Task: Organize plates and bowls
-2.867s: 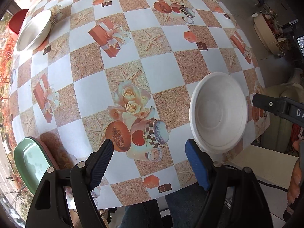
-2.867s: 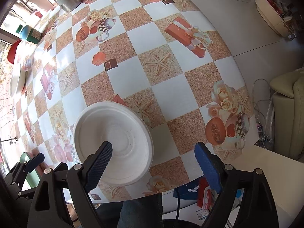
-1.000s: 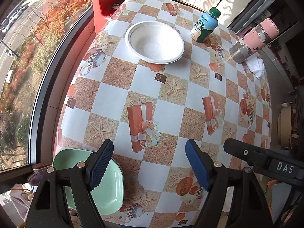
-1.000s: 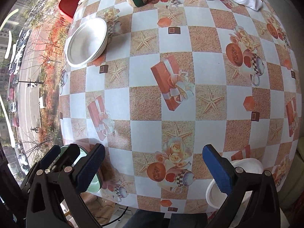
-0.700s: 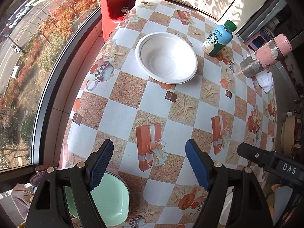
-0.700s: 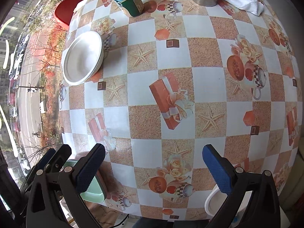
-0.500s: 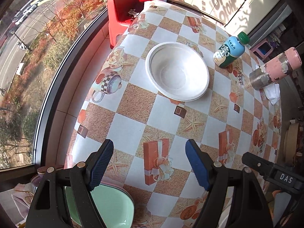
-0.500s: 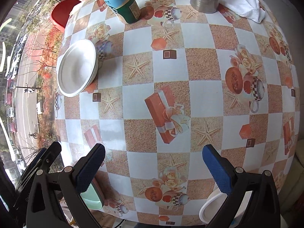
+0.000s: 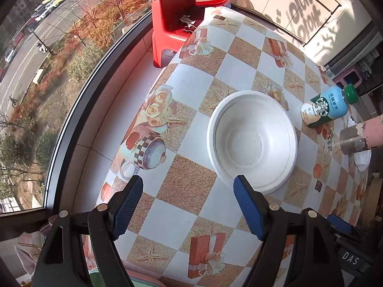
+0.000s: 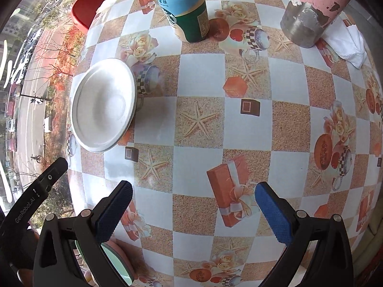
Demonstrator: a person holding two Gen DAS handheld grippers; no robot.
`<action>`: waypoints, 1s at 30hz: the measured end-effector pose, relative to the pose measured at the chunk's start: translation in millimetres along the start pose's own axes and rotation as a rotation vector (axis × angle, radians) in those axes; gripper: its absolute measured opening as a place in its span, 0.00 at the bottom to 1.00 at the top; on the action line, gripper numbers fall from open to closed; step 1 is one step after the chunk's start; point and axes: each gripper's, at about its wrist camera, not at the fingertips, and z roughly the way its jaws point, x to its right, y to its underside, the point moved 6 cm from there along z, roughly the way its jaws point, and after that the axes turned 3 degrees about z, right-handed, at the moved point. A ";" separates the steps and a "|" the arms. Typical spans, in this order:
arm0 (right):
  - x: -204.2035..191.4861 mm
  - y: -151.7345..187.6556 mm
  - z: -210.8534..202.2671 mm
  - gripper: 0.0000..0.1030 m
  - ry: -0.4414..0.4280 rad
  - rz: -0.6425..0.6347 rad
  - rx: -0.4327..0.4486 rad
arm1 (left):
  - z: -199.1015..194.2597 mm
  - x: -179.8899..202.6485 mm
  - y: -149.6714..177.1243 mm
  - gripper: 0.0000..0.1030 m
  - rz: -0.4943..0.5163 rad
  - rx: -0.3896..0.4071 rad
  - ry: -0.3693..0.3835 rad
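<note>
Left wrist view: white bowl [image 9: 252, 138] sits on the checked table [image 9: 191, 167], just ahead of the left gripper [image 9: 188, 203].
Left gripper: jaws spread, empty.
Right gripper [image 10: 191, 209]: jaws apart, nothing between them.
Handling: likely light, thin, easily flexed disposable ware.
Hold: pinch the near rim gently.

— Where does the left wrist view sit?
— Above the table [image 9: 191, 88] near its window edge, looking steeply down.
— And the right wrist view?
— Also high, looking steeply down, further in over the table [image 10: 239, 124].
— What do they share?
— The white bowl [image 9: 251, 141] [image 10: 104, 105], green-capped bottle [image 9: 325, 107] [image 10: 186, 12] and pink flask [image 9: 361, 138] [image 10: 311, 9]
</note>
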 end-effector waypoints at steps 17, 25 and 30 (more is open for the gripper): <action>-57.2 -68.7 54.8 1.00 0.023 -0.118 0.028 | 69.2 -0.4 -57.7 0.79 -0.020 -0.043 -0.044; -75.4 -62.6 68.2 0.39 -0.024 -0.141 -0.011 | 80.6 17.5 -52.5 0.36 0.052 -0.086 0.004; -80.7 -53.5 73.9 0.19 -0.049 -0.175 -0.057 | 78.1 35.2 -40.8 0.32 0.117 -0.108 0.006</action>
